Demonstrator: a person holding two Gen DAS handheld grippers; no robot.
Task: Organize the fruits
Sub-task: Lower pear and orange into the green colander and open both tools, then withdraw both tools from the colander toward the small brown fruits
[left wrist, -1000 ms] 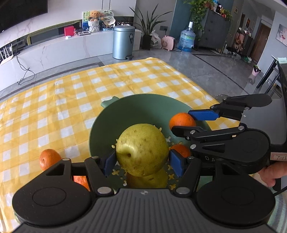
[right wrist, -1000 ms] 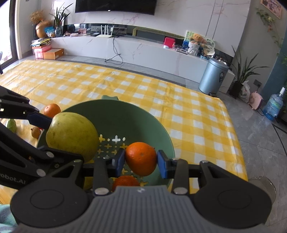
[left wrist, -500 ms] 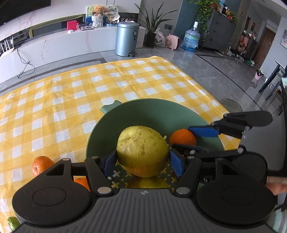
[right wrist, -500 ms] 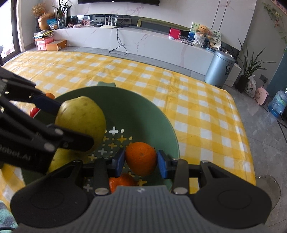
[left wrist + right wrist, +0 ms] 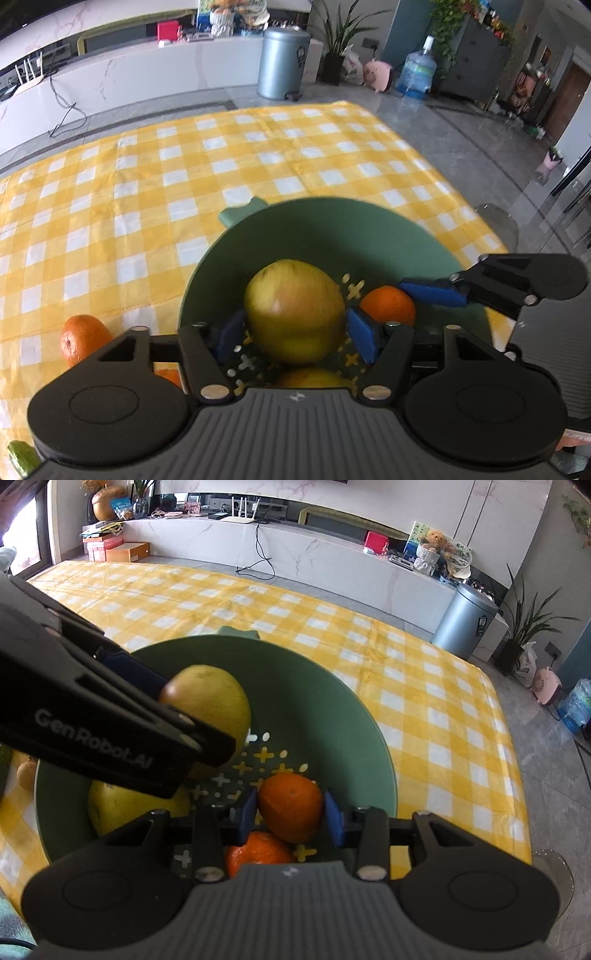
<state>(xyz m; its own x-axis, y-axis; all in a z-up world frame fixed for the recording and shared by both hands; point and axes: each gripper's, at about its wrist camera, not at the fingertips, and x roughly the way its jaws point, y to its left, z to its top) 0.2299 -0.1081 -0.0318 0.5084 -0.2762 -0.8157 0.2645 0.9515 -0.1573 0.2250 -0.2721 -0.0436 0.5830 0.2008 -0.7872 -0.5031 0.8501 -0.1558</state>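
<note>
A green perforated bowl (image 5: 369, 229) (image 5: 332, 716) sits on the yellow checked tablecloth. My left gripper (image 5: 295, 332) holds a large yellow pear (image 5: 293, 314) (image 5: 214, 698) just above the bowl's floor; its pads look slightly parted from the blurred fruit. My right gripper (image 5: 290, 814) is shut on an orange (image 5: 290, 806) (image 5: 388, 304) low inside the bowl. A second pear (image 5: 122, 808) and a second orange (image 5: 258, 851) lie in the bowl beneath.
An orange (image 5: 83, 338) lies on the cloth left of the bowl, with another orange (image 5: 168, 376) partly hidden beside it. A green fruit (image 5: 20, 456) shows at the bottom left. A small brown fruit (image 5: 26, 773) lies left of the bowl. The table's right edge is close.
Both grippers have moved lower into the bowl with their fruit. The left pads seem to have widened around the pear, which is now blurred.
</note>
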